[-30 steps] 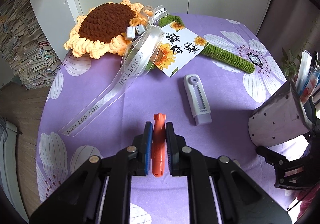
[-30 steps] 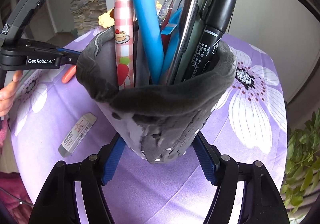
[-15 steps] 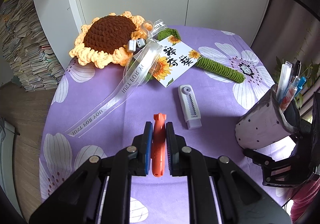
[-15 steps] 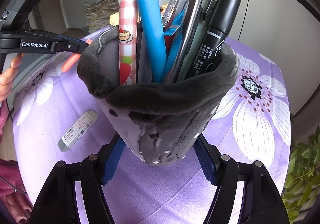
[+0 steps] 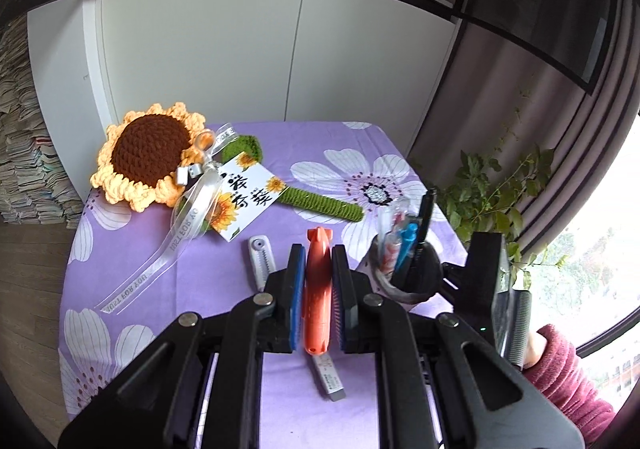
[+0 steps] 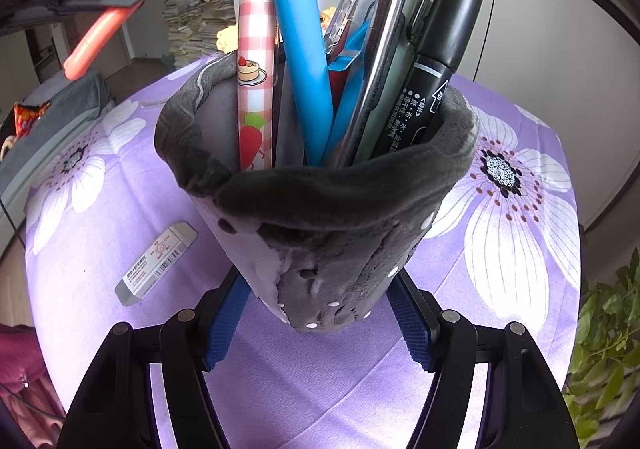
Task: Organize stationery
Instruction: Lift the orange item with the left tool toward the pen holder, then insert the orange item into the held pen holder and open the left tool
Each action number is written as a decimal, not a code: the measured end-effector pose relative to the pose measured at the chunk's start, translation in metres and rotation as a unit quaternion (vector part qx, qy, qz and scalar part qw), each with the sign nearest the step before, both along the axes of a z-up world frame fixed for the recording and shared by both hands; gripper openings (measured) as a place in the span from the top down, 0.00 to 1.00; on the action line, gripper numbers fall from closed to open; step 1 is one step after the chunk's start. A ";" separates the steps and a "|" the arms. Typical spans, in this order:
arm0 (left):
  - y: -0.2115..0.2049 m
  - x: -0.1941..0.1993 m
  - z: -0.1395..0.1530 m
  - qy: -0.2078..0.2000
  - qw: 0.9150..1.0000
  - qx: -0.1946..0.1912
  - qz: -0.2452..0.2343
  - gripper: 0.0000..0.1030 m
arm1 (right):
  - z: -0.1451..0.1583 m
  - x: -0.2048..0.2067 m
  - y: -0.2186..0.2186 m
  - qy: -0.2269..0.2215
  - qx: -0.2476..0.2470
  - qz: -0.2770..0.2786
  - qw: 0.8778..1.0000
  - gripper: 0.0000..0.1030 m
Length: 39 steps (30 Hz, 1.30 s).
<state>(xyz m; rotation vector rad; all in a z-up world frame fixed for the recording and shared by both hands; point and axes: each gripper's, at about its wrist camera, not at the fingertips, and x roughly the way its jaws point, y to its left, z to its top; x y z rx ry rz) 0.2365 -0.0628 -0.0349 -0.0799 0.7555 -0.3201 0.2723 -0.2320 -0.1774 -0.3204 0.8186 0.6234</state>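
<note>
While my left tongs (image 5: 316,297) are clamping the orange pen (image 5: 317,289) above the table (image 5: 168,289), my right tongs (image 6: 316,313) are gripping the crowded pen holder (image 6: 320,217) near the right edge. Misaligned, the pen could jam against standing pens. Only the right view is showing the eraser's (image 6: 158,259) label.

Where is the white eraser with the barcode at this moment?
The white eraser lies flat on the purple tablecloth, left of the fabric pen holder in the right wrist view, apart from it and untouched by either gripper.
</note>
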 end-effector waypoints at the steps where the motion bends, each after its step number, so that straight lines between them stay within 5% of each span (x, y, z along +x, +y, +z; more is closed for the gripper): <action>1: -0.007 -0.001 0.005 -0.009 1.000 -0.007 -0.011 0.89 | 0.000 0.000 0.000 0.000 0.000 0.000 1.000 0.31; 11: -0.053 0.017 0.009 -0.022 0.997 -0.039 -0.066 0.89 | 0.000 0.000 0.000 0.000 0.000 0.001 1.000 0.31; 39: -0.073 0.018 -0.020 -0.027 0.996 0.018 -0.082 0.89 | 0.001 0.000 -0.002 0.000 0.001 0.001 1.000 0.31</action>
